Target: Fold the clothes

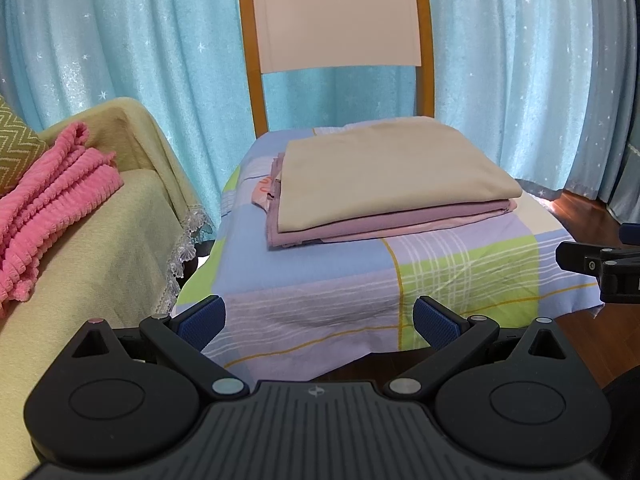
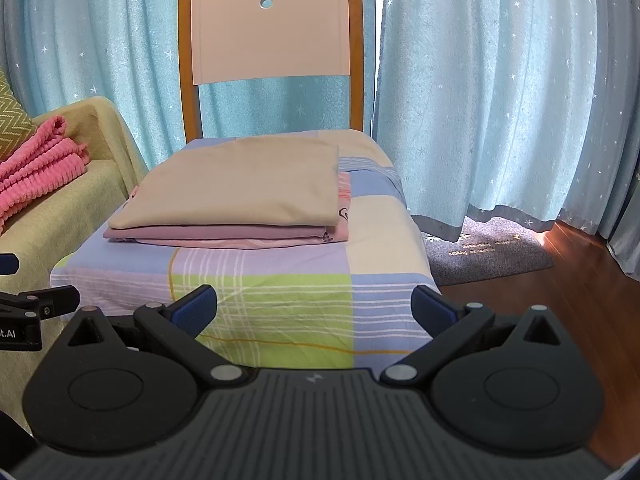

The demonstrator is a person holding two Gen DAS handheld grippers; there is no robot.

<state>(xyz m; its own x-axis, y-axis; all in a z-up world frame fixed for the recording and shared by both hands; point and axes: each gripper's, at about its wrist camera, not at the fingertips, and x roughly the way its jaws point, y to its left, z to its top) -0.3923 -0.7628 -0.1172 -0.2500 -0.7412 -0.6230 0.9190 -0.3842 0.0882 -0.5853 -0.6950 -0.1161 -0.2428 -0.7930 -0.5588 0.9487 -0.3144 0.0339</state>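
The folded stack (image 1: 384,184) sits at the middle of both frames on the checked cloth (image 1: 460,272) covering the chair (image 1: 340,20) seat: a beige piece on top, mauve and pink ones under it, edges roughly squared, its long axis running left to right across the seat and its folded front edge facing the cameras. It looks finished, so I judge the step in hand is fetching the next piece, likely the pink knit garment (image 1: 52,200) heaped at mid-left on the yellow-covered sofa (image 1: 104,248), which calls for a swing leftward. The left gripper (image 1: 320,322) and right gripper (image 2: 314,310) hang low in their frames in front of the seat, jaws spread wide and holding nothing.
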